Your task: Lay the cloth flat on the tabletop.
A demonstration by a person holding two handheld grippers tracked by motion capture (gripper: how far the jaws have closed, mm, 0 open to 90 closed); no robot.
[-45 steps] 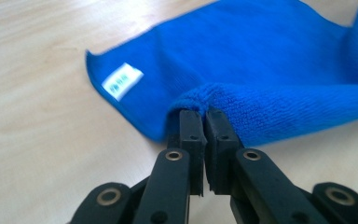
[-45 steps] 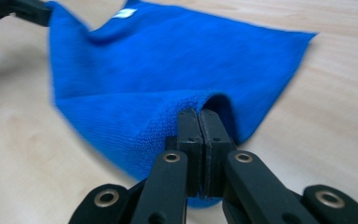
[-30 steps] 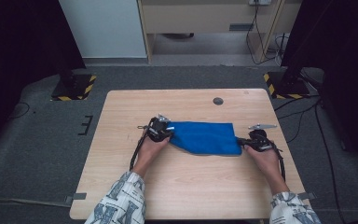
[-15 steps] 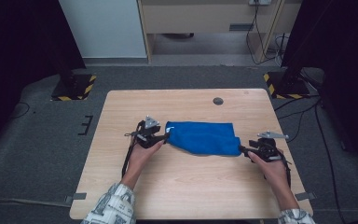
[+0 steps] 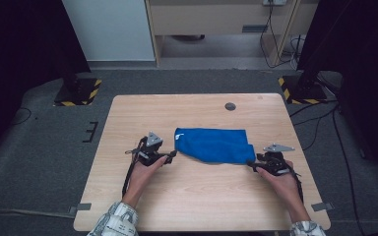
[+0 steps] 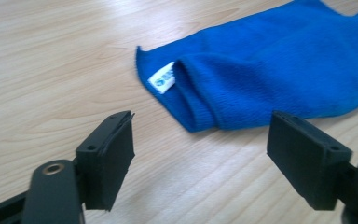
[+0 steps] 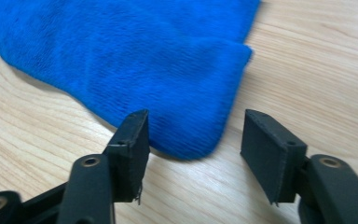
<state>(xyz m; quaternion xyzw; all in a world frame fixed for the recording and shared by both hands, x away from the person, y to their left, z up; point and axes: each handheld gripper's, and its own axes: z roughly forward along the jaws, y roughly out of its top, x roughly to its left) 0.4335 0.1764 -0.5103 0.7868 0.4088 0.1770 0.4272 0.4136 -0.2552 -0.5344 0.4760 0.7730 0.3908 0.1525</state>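
blue cloth (image 5: 211, 145) just ahead of open jaws

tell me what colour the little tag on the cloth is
White with a small blue mark, the tag on the blue cloth; clearest in the left gripper view.

No legible text found. A small white tag (image 6: 162, 80) sewn at the corner of the blue cloth (image 6: 279, 70) carries a round blue logo and faint print, too blurred to read. No other markings on the cloth.
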